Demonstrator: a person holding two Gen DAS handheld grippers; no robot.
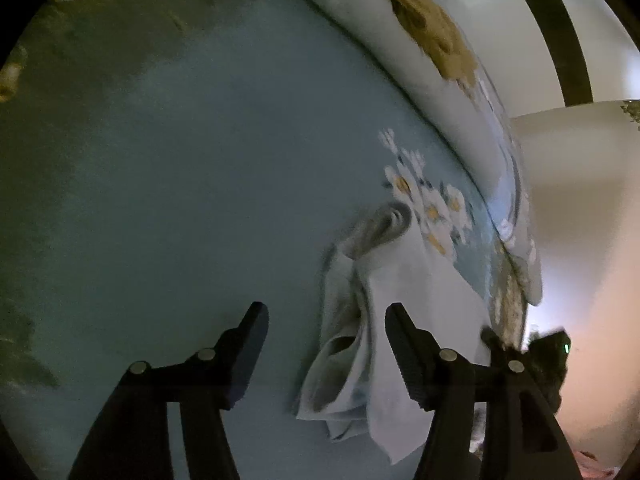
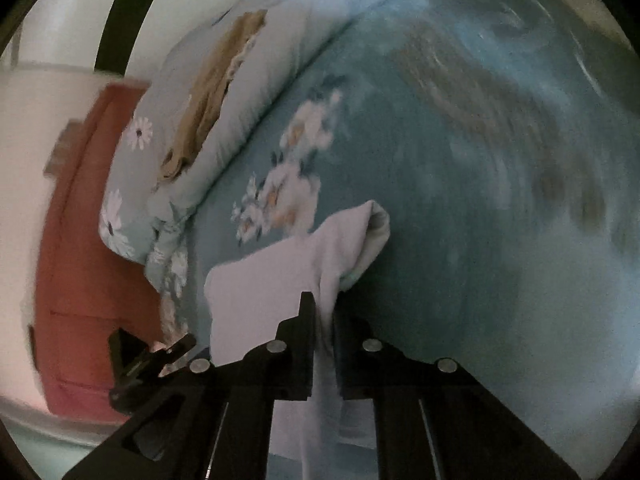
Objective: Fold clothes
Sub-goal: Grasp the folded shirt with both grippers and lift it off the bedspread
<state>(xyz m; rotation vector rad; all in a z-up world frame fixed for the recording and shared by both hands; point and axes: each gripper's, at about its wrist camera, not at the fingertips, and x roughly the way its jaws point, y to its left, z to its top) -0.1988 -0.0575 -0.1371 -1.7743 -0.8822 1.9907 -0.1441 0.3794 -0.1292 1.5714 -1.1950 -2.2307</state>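
Pale blue-white cloth garment (image 2: 280, 280) — crumpled on teal floral bedsheet (image 2: 440, 200), pinched between pressed-together fingers of right gripper (image 2: 323, 320); left gripper (image 1: 326, 316) spread — nothing held.

Garment (image 2: 280, 280) lies on the bed (image 2: 460, 240), near the bed's edge. Folded quilt (image 2: 208, 120) sits on the bed behind the garment, along the far side. Right gripper (image 2: 322, 312) is over the garment's near end, jaws closed on a fold of it. Left gripper (image 1: 326, 320) hangs above the bed just left of the garment (image 1: 360, 340), jaws apart, nothing between them. Cabinet (image 2: 80, 240) stands beside the bed, past the quilt's end.
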